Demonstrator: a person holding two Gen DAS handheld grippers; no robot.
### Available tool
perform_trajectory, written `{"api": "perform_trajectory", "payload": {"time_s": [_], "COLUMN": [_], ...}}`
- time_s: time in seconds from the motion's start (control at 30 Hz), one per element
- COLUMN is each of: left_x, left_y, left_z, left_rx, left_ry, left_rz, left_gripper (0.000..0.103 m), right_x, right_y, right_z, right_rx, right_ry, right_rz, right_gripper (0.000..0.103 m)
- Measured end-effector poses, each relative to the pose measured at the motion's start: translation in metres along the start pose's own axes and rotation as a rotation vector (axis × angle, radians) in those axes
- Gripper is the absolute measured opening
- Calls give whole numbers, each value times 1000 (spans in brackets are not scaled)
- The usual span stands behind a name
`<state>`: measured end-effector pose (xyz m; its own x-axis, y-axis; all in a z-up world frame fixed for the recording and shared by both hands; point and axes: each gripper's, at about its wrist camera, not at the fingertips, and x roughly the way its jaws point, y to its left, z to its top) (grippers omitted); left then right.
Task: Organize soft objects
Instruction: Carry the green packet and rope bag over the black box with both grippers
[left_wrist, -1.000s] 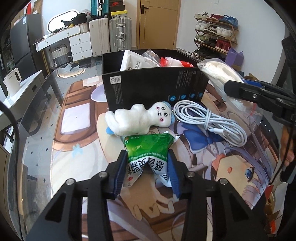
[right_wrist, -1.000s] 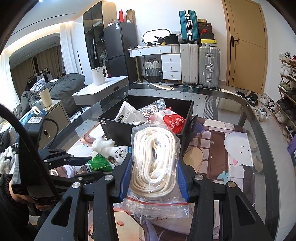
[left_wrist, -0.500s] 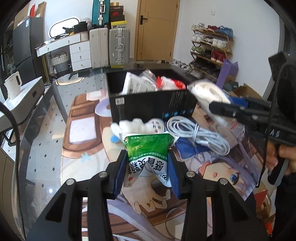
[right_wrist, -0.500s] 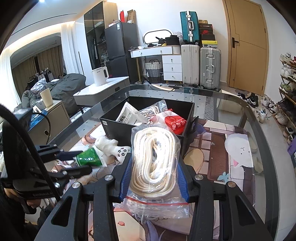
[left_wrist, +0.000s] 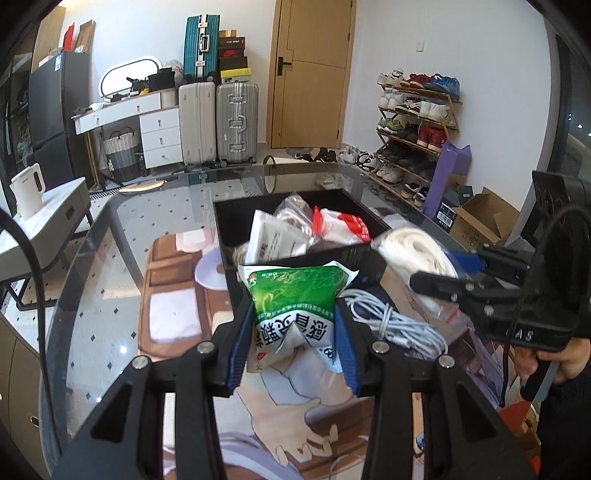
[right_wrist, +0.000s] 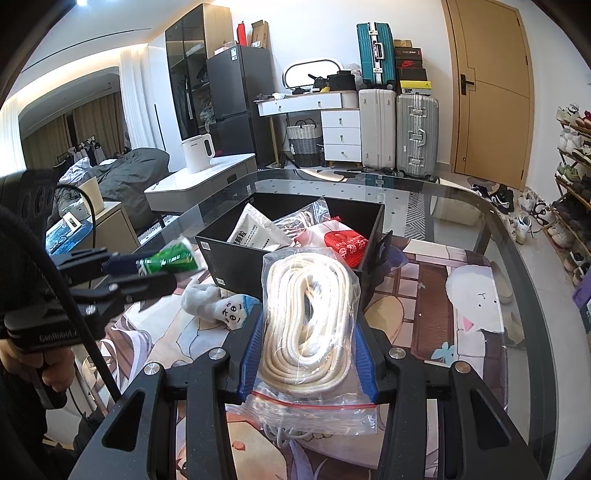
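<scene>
We see 2 claws at work over a glass surface (right_wrist: 524, 258) covered partly by a printed cartoon mat (right_wrist: 417, 291). The left claw (left_wrist: 293, 332) is clamped on a green and white packet (left_wrist: 295, 295), its blue pads pressing the packet's lower half from both sides, and the packet is lifted clear of the surface, just in front of the near wall of the black box (left_wrist: 354, 254). From the right wrist view the same packet (right_wrist: 168, 258) pokes out of that claw (right_wrist: 147, 271), to the left of the box (right_wrist: 236, 258) and above the mat.

The right claw (right_wrist: 308, 350) is clamped on a clear zip bag of coiled white rope (right_wrist: 308, 310), the pads squeezing the bag at its lower part while the coil stands up between them. In the left wrist view this bag (left_wrist: 417, 254) hangs beside the right near corner of the box, with the right claw (left_wrist: 448, 271) gripping it and a hand (left_wrist: 561, 358) on its handle.

Inside the box lie a white pouch (right_wrist: 255, 236), a red and white bag (right_wrist: 345, 245) and another clear bag (right_wrist: 310, 218). On the mat, near the front of the box, a small white plush toy (right_wrist: 221, 302) lies on its side. A bundled white cable (left_wrist: 391, 321) rests on the mat under the right claw.
</scene>
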<state>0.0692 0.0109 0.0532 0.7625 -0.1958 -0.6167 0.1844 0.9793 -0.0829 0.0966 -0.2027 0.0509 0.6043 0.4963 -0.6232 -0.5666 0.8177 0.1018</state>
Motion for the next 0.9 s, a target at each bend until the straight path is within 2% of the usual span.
{"api": "perform_trajectory", "payload": {"time_s": [0.3, 0.67, 0.9], "left_x": [6, 17, 32], "left_y": [9, 21, 25], "left_z": [20, 45, 56], "left_rx": [-15, -21, -11], "left_ry": [-40, -83, -84], "left_rz": [25, 44, 55], "left_gripper": [41, 41, 41], "right_x": [-1, 5, 17], "right_y": [2, -1, -3], "right_z": [5, 36, 55], "right_rx": [7, 21, 4], "right_ry": [-8, -25, -4], "right_rz": [20, 13, -8], "right_gripper": [44, 44, 44]}}
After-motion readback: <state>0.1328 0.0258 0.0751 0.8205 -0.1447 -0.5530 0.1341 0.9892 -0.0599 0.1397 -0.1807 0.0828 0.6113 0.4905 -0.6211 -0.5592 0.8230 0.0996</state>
